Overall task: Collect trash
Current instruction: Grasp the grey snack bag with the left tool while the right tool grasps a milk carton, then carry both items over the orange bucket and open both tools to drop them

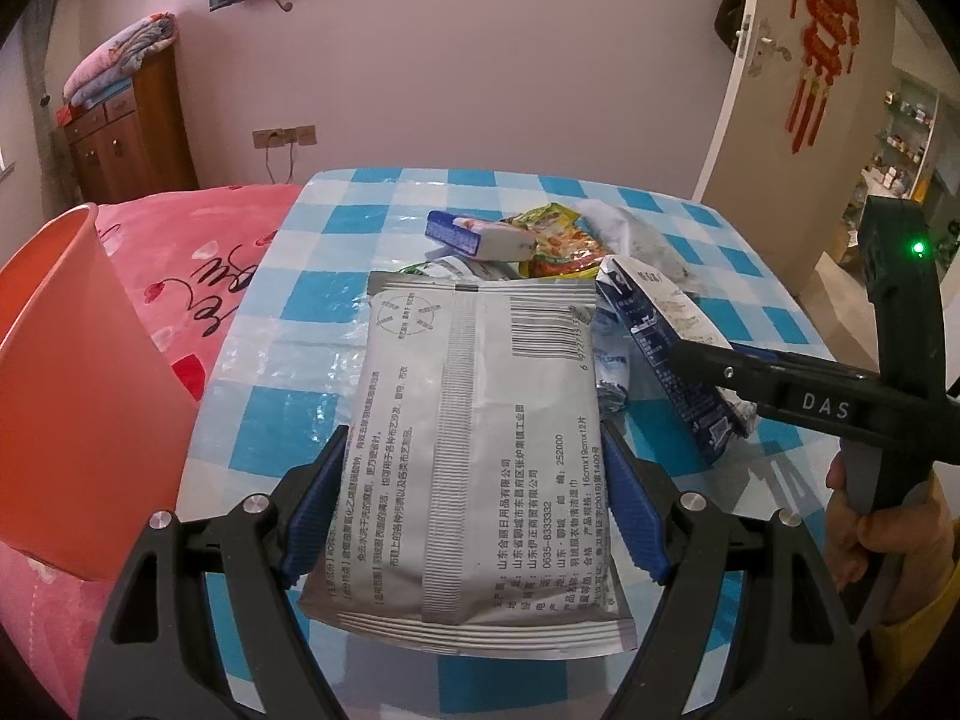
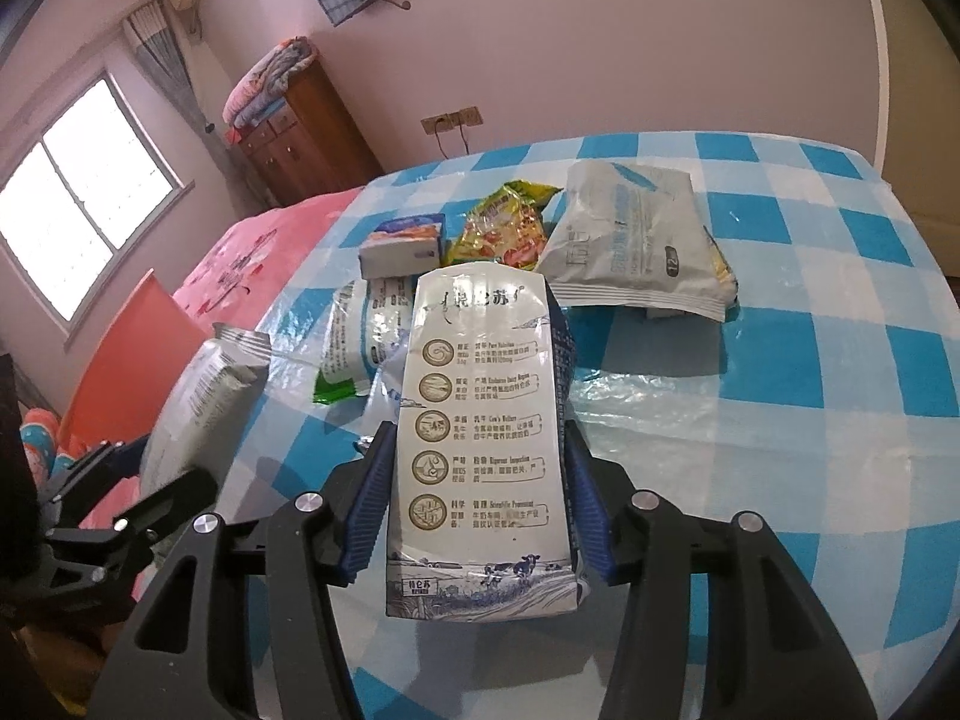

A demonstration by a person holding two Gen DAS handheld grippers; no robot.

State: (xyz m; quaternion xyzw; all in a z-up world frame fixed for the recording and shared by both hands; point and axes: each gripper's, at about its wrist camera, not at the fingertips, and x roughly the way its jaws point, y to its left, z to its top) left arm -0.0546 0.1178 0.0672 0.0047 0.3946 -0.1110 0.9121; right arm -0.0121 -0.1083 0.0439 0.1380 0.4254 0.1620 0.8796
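Note:
My left gripper (image 1: pixel 474 504) is shut on a grey foil packet (image 1: pixel 480 420) with a barcode, held above the checked table; the packet also shows at the left of the right wrist view (image 2: pixel 204 408). My right gripper (image 2: pixel 480 504) is shut on a flattened white and blue milk carton (image 2: pixel 486 438), also seen in the left wrist view (image 1: pixel 666 348). More trash lies at the table's middle: a yellow snack wrapper (image 2: pixel 504 228), a small blue and white box (image 2: pixel 402 246), a grey pouch (image 2: pixel 636 246) and a white and green wrapper (image 2: pixel 354 342).
An orange bin (image 1: pixel 78 396) stands at the left beside the table, over a pink bed (image 1: pixel 198 264). The blue and white checked tablecloth (image 2: pixel 810 360) covers the table. A wooden cabinet (image 1: pixel 126 132) and an open door (image 1: pixel 780 60) stand behind.

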